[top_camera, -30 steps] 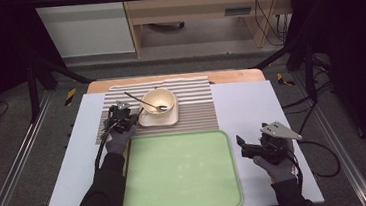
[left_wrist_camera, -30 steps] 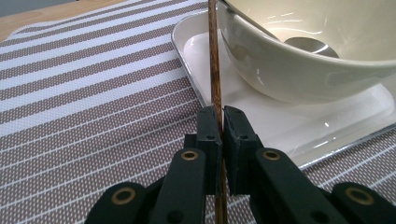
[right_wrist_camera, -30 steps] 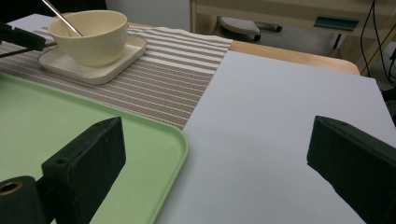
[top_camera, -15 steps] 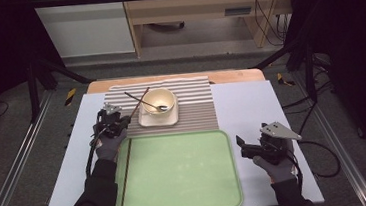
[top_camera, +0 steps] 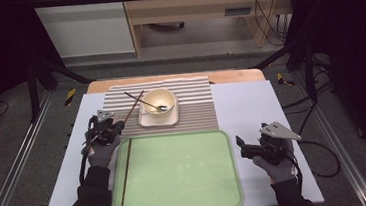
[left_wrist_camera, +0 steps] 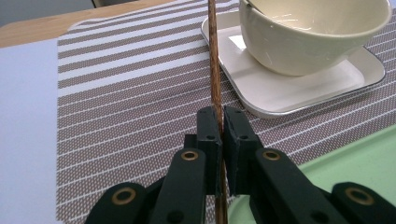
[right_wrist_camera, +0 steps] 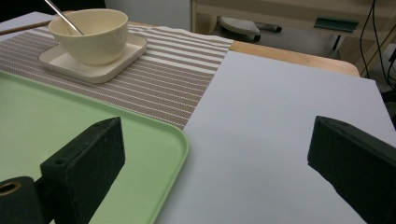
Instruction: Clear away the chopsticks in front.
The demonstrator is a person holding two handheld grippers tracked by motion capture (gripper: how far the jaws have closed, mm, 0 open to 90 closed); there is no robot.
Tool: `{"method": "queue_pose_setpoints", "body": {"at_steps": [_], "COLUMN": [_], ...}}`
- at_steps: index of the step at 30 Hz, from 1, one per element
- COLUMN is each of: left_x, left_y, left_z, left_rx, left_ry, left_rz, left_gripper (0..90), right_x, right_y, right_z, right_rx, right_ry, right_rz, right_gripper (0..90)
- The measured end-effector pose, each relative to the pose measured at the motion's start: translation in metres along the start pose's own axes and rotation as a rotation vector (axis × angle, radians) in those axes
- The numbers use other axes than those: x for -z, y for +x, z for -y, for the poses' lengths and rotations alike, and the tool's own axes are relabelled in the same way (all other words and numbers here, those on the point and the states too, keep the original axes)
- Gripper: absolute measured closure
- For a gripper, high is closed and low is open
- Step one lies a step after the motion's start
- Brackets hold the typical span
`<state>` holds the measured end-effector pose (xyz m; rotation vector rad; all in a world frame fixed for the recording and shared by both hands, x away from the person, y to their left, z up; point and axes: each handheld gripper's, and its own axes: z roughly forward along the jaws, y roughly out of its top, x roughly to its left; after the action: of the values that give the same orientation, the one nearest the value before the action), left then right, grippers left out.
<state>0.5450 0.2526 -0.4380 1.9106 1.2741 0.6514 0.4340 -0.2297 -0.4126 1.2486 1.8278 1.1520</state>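
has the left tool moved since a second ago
Yes. In the high view the left tool, shut on a chopstick, has drawn back leftward from the bowl, toward the mat's left edge.

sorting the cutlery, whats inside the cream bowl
A metal spoon lies inside the cream bowl, its handle sticking out over the rim. The spoon hides the bottom beneath it; otherwise the bowl looks empty.

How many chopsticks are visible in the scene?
2: one chopstick is clamped in the left gripper over the striped mat; the other chopstick lies on the green tray.
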Motion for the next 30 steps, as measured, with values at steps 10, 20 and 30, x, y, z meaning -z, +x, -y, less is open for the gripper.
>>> {"method": "queue_pose_setpoints", "body": {"at_steps": [10,20,30], "left_x": [0.019,0.041,0.068], "left_y": [0.003,0.006,0.003], "left_z": [0.01,0.024,0.04], "left_rx": [0.018,0.018,0.025], "left_ry": [-0.018,-0.006,-0.019], "left_rz": [-0.006,-0.017,-0.028], "left_gripper": [85.3,85.3,85.3], "right_x": [0.0,0.001,0.001], "right_y": [0.0,0.0,0.001], "right_z": [0.0,0.0,0.0], "right_rx": [0.002,0.002,0.006], "right_ry": [0.001,0.001,0.002], "right_rz": [0.0,-0.003,-0.004], "right_gripper": [3.8,3.3,3.3]}}
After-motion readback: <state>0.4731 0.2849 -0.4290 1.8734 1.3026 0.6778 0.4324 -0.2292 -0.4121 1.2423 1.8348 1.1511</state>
